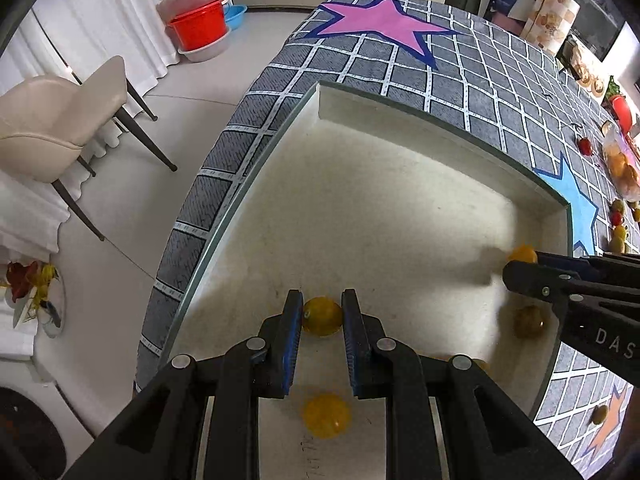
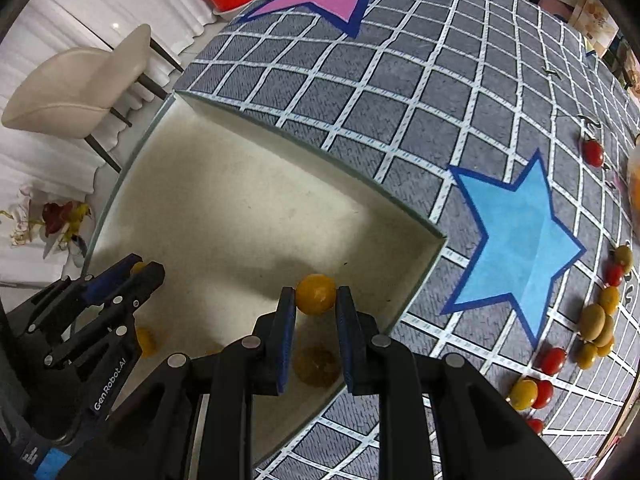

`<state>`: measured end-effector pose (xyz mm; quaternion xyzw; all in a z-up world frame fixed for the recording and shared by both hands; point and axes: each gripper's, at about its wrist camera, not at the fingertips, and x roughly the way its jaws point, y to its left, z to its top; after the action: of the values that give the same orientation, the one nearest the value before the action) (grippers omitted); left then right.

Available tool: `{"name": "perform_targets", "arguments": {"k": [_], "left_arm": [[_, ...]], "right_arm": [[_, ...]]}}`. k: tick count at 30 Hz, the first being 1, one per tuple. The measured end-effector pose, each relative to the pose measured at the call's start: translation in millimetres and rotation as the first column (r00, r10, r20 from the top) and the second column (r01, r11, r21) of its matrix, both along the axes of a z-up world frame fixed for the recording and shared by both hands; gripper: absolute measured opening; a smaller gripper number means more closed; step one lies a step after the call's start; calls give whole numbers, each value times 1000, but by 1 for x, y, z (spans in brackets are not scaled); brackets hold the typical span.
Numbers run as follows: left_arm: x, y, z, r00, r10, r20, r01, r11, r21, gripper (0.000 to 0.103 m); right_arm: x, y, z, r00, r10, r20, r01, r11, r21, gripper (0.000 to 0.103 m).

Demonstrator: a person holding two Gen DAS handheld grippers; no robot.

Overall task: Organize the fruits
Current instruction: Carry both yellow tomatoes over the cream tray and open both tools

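Both tools (image 1: 322, 312) (image 2: 316, 300) pinch yellow tomatoes (image 1: 322, 316) (image 2: 315, 294) above tray (image 1: 360, 184).

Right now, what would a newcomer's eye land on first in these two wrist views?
Probably both grippers over the white tray, each clamped on a small yellow fruit: the left gripper on one, the right gripper on another. Next, the pink star and blue star on the grey grid mat.

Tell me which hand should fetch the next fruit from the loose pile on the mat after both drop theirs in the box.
Right, probably. The right tool hangs by the white box corner nearest the loose fruit; the left tool is at the box's far side, toward the table edge.
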<state>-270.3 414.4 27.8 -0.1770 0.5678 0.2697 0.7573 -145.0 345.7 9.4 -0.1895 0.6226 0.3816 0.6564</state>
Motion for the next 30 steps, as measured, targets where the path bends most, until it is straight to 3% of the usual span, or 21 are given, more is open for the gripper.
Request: {"name": "perform_targets", "arguments": {"k": [5, 6, 7, 8, 11, 13, 16, 18, 24, 30], "left_arm": [[2, -3, 0, 1000, -26, -9, 27, 999, 20, 25], [2, -4, 0, 999, -31, -14, 31, 999, 33, 47], [2, -4, 1, 999, -31, -18, 32, 999, 42, 76], [1, -4, 2, 1000, -25, -9, 26, 998, 54, 81], [-2, -3, 4, 1000, -19, -2, 20, 998, 63, 81], [-3, -3, 4, 1000, -15, -9, 15, 998, 60, 81], [-7, -3, 11, 1000, -13, 2, 13, 998, 63, 81], [-7, -4, 15, 1000, -12, 4, 12, 998, 69, 81], [-13, -12, 37, 1000, -16, 20, 14, 995, 95, 81], [-20, -42, 63, 997, -55, 46, 50, 993, 110, 81]], "right_arm": [[-3, 6, -6, 1000, 1, 4, -1, 1000, -6, 22], [-2, 6, -6, 1000, 3, 6, -3, 1000, -6, 22], [-3, 7, -6, 1000, 4, 8, -4, 1000, -7, 22], [-3, 7, -7, 1000, 6, 10, -6, 1000, -8, 22], [-6, 9, -7, 1000, 10, 8, -10, 1000, -7, 24], [-7, 12, -7, 1000, 16, -3, -16, 1000, -1, 33], [-5, 11, 2, 1000, 17, -4, -17, 999, 37, 59], [-5, 11, 12, 1000, 12, 8, -13, 998, 68, 82], [8, -6, 45, 999, -40, 37, 36, 993, 117, 82], [20, -49, 64, 995, -83, 50, 77, 991, 109, 82]]}}
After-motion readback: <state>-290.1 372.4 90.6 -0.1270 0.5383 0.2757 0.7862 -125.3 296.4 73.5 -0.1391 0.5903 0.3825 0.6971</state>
